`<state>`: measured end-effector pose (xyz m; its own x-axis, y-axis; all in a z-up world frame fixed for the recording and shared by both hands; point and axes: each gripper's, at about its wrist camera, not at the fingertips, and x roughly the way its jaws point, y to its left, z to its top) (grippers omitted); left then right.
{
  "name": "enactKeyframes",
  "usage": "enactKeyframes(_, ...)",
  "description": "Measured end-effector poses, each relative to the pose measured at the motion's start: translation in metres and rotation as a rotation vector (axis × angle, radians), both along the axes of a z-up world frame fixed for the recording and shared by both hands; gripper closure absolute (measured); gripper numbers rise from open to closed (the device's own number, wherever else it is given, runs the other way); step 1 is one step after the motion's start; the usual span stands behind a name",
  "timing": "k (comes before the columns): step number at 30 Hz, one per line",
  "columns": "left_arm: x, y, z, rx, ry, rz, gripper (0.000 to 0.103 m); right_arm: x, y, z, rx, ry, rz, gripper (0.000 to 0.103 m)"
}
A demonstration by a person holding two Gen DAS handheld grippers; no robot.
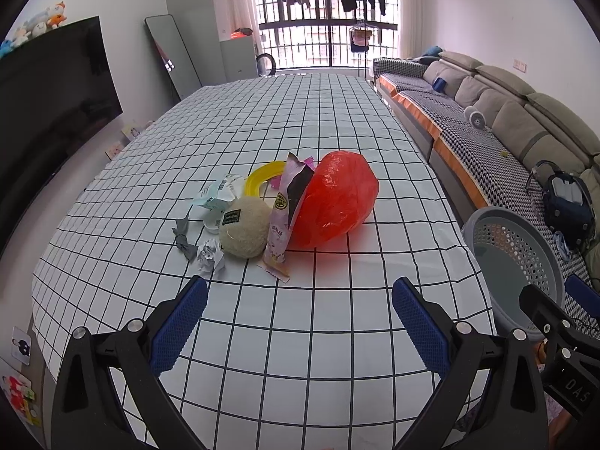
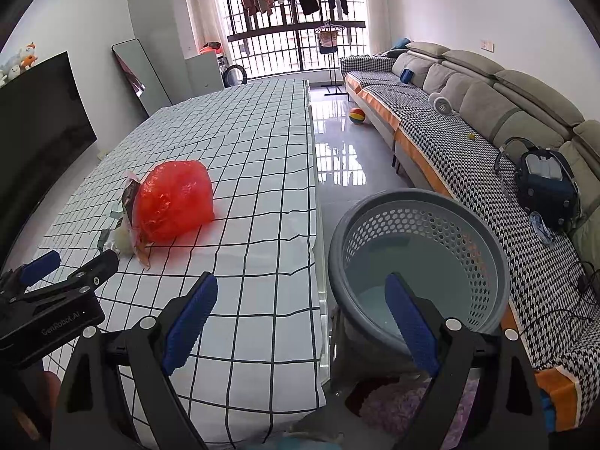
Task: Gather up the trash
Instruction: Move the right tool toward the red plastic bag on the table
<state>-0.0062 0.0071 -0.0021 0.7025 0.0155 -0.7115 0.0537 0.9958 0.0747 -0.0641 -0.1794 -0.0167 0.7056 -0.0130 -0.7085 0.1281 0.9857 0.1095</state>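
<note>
A pile of trash lies mid-table on the checked cloth (image 1: 300, 120): a red plastic bag (image 1: 333, 202), a pink snack wrapper (image 1: 281, 221), a beige fuzzy ball (image 1: 243, 227), a crumpled paper wad (image 1: 210, 257), a grey scrap (image 1: 183, 236), a yellow ring (image 1: 262, 178) and a pale label wrapper (image 1: 217, 193). My left gripper (image 1: 300, 288) is open and empty, short of the pile. My right gripper (image 2: 302, 292) is open and empty at the table's right edge, beside the grey perforated basket (image 2: 483, 240). The red bag (image 2: 174, 200) also shows in the right wrist view.
The basket (image 1: 483, 221) stands off the table's right side, in front of a long sofa (image 2: 468, 112). A dark bag (image 2: 545, 183) lies on the sofa. A TV (image 1: 48, 105) stands to the left. A ball (image 2: 357, 115) lies on the floor.
</note>
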Motion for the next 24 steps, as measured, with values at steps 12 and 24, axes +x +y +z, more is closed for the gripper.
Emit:
enactKeyframes(12,-0.007,0.021,0.001,0.002,-0.017,0.036,0.006,0.0,0.023,0.009,-0.023,-0.033,0.038,0.016)
enactKeyframes(24,-0.011,0.04,-0.005,0.001,-0.024,0.059,0.006,0.005,0.043,0.003,-0.044,-0.033,0.066,0.016)
